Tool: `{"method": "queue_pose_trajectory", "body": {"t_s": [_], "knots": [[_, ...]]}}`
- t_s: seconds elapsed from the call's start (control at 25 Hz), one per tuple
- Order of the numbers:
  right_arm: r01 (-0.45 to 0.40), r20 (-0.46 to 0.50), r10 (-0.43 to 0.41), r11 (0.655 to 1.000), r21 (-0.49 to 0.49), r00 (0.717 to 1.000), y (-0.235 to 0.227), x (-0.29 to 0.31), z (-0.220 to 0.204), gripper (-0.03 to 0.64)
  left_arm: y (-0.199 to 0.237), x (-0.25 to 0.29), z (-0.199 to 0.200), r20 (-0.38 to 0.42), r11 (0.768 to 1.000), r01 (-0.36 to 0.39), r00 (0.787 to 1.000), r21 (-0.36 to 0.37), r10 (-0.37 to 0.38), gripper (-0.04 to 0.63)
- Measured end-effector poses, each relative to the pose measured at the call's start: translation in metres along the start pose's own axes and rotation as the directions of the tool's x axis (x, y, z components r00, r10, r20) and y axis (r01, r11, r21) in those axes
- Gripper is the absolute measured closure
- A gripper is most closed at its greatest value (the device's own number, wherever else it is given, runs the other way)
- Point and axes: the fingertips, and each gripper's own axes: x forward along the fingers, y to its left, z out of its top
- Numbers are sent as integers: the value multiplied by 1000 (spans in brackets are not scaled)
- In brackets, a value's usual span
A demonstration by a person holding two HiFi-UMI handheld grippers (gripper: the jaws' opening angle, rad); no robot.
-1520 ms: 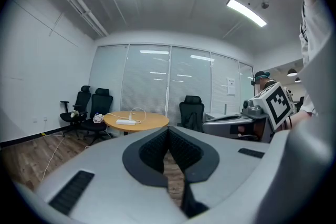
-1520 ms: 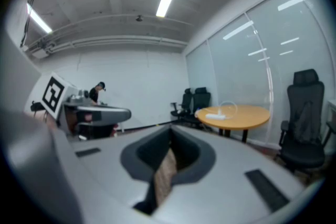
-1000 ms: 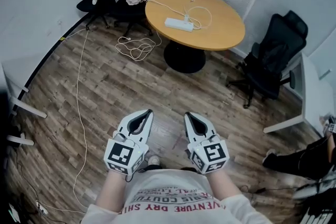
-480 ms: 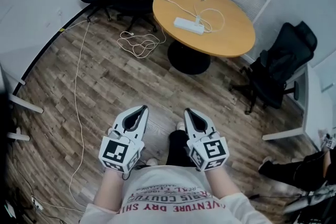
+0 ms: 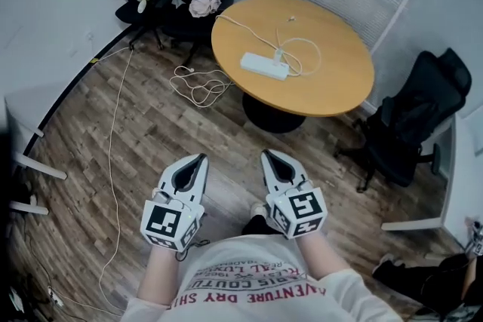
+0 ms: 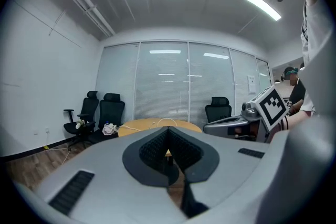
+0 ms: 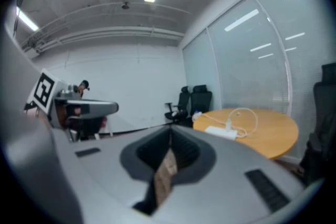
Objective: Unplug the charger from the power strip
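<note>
- Left gripper (image 5: 199, 157) and right gripper (image 5: 265, 154): both pairs of jaws are closed together with nothing between them. Both sit at the lower centre of the head view, well apart from the table (image 5: 332, 103).
- The power strip (image 5: 264, 65) lies on the table at upper centre. The charger (image 5: 278, 54) stands plugged in near its right end, beside a looped white cable (image 5: 318, 56).
- Risk: closed jaws cannot take the charger. Unless they open before contact, they likely push it.
- Risk: an unheld strip probably lifts or slides when the charger is pulled.
- Risk: the looped cable may snag a jaw.
- Risk: the coiled cord (image 5: 196, 85) on the floor, left of the table, may catch a foot.
</note>
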Motion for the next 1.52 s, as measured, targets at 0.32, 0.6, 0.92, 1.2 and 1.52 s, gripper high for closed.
{"method": "queue_pose_trajectory", "body": {"t_s": [0.32, 0.6, 0.92, 1.2, 1.52], "knots": [[7, -13, -9, 996, -92, 1000, -122, 30, 26, 589, -37, 134, 16, 8, 997, 42, 999, 72, -43, 563], [24, -81, -28, 998, -49, 996, -181, 66, 18, 589, -16, 201, 5, -45, 999, 36, 998, 7, -36, 563], [134, -90, -138, 990, -40, 986, -241, 142, 32, 589, 44, 301, 11, -40, 991, 132, 990, 11, -132, 563], [304, -84, -301, 952, 26, 950, -298, 222, 64, 589, 110, 403, 41, -37, 957, 286, 958, 53, -284, 563], [469, -201, -442, 877, 109, 874, -343, 290, 43, 589, 168, 492, 23, -109, 902, 427, 901, 61, -419, 563]]}}
